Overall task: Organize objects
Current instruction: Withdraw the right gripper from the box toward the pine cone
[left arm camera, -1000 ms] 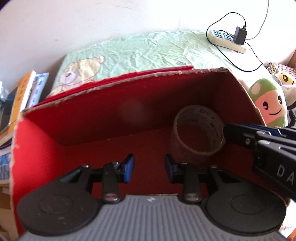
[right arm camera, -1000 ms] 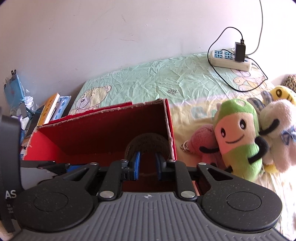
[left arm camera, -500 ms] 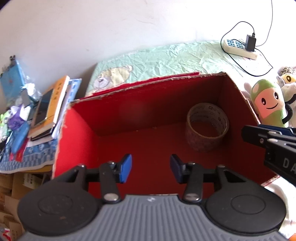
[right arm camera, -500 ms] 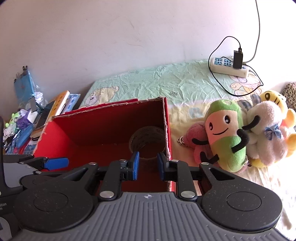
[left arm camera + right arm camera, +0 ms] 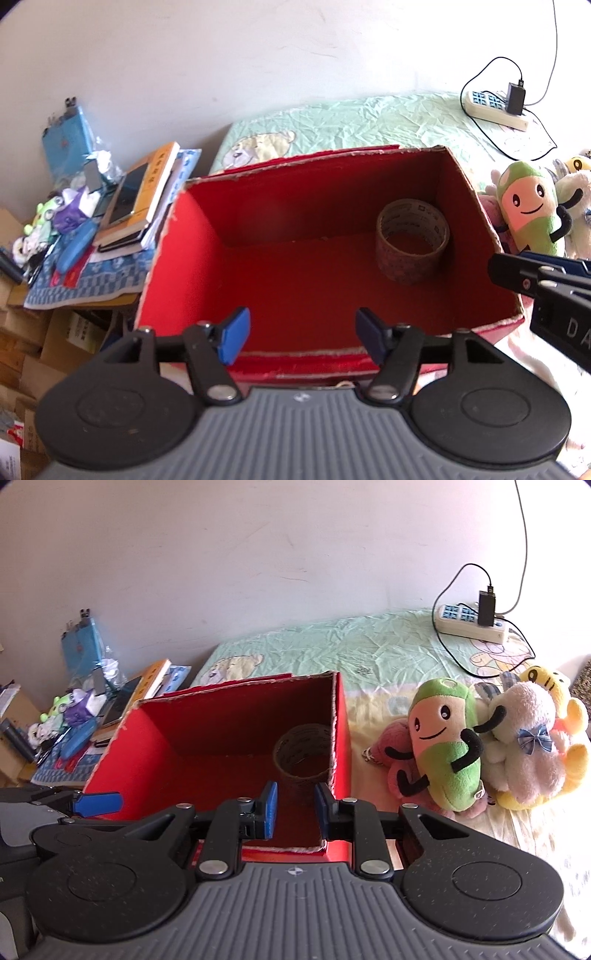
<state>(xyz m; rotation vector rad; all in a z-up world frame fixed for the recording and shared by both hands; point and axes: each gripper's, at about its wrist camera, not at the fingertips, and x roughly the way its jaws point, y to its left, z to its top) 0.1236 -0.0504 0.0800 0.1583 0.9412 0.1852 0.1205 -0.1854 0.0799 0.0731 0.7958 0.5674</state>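
Tape roll stands on its flat side inside the red box, in the far right corner, close to the box's right wall. Left gripper hovers over the box's near edge, jaws just opening, wide apart, nothing between them. Right gripper sits at the box's near right corner, jaws slightly parted, just opened a little, empty. Green plush with other soft toys lies right of the box. Power strip is behind the box, book stack left of it.
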